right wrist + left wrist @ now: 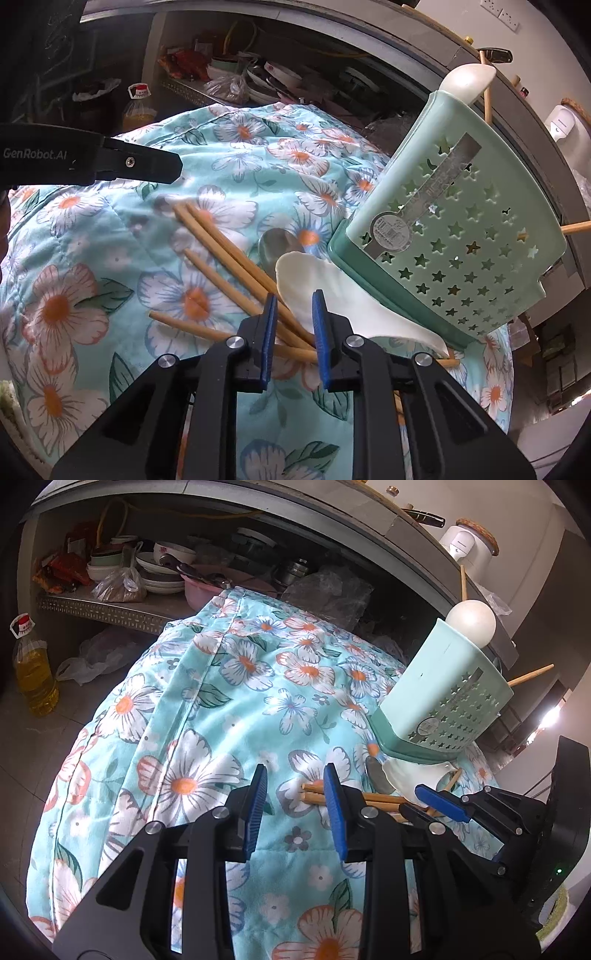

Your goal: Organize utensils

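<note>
A mint green utensil holder [454, 236] with star holes stands on a floral quilt [110, 280]; a white ladle [469, 83] and chopsticks stick out of its top. It also shows in the left wrist view [439, 698]. Several wooden chopsticks [225, 247], a metal spoon [275, 245] and a white rice paddle [325, 295] lie beside the holder. My right gripper [293, 321] is open, its fingers straddling the near ends of the chopsticks. My left gripper [295, 797] is open and empty above the quilt, left of the chopstick tips [314, 794].
An open cabinet shelf [110, 607] behind the quilt holds bowls, plates and bags. An oil bottle [33, 672] stands on the floor at left. A white jar [469, 548] sits on the counter above. The right gripper's body [498, 812] is close beside my left one.
</note>
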